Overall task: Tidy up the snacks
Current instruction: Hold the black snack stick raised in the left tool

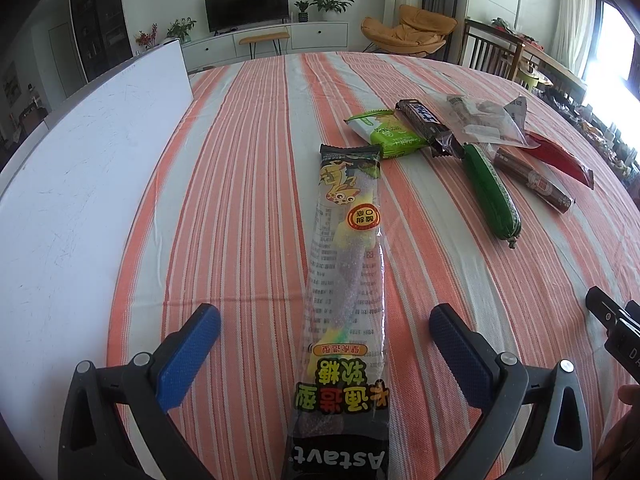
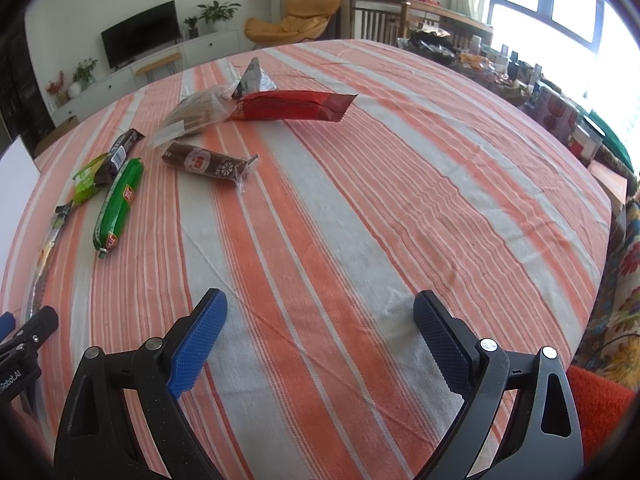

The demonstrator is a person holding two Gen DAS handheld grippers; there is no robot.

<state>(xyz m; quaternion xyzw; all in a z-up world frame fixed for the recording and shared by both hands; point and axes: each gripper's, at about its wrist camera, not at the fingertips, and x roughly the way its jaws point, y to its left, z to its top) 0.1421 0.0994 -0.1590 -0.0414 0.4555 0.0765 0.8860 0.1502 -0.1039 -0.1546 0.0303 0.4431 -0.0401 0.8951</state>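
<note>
Clear bag point(image 2: 200, 110) — snacks inside, hard to identify.

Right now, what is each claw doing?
Left claw: open, straddling the long clear gummy candy packet, not gripping.
Right claw: open, holding nothing.

- Setting: a home living and dining room.
- Flat black television point(image 1: 247, 5) on a long white low cabinet point(image 1: 280, 38).
- Green potted houseplants point(image 1: 330, 1) on that cabinet.
- Mustard-yellow cushioned lounge chair point(image 1: 408, 30) by grey curtains.
- Dark wooden slatted dining chair point(image 2: 376, 20).
- Orange-and-white striped tablecloth point(image 2: 360, 200) covering the table.
</note>
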